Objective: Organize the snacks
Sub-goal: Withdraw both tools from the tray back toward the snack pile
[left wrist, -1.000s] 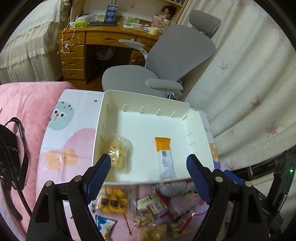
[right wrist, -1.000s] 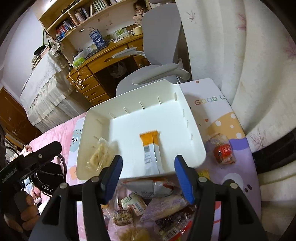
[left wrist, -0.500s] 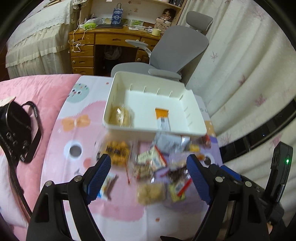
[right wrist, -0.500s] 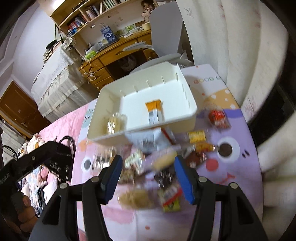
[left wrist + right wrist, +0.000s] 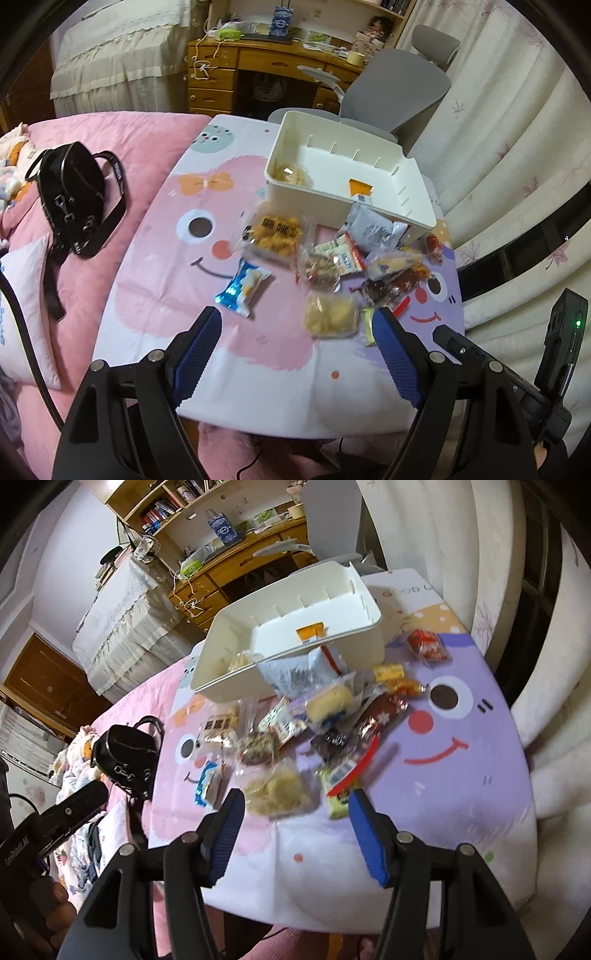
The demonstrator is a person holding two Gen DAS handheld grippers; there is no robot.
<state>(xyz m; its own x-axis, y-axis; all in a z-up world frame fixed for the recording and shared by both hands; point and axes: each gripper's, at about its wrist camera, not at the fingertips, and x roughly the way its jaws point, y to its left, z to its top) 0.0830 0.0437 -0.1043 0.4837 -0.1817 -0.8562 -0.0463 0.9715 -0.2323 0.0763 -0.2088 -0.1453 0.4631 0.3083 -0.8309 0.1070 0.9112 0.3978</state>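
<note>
Bedside snack sorting, both grippers held back over the near edge of the cartoon-print table (image 5: 155, 280). Left gripper (image 5: 297, 345): jaws spread wide, nothing between the blue pads. Right gripper (image 5: 295, 821): jaws parted at a moderate gap, likewise holding nothing. White bin (image 5: 334, 201) at twelve o'clock from the grippers, holding an orange-topped bar (image 5: 360, 189) and a clear bag of pale snacks (image 5: 293, 173). Loose snack pile (image 5: 332, 254) on the table just before the bin's near wall; a blue packet (image 5: 242, 286) lies at its nine o'clock edge. Black bag (image 5: 72, 195) on the pink bedding, at nine o'clock from the table
</note>
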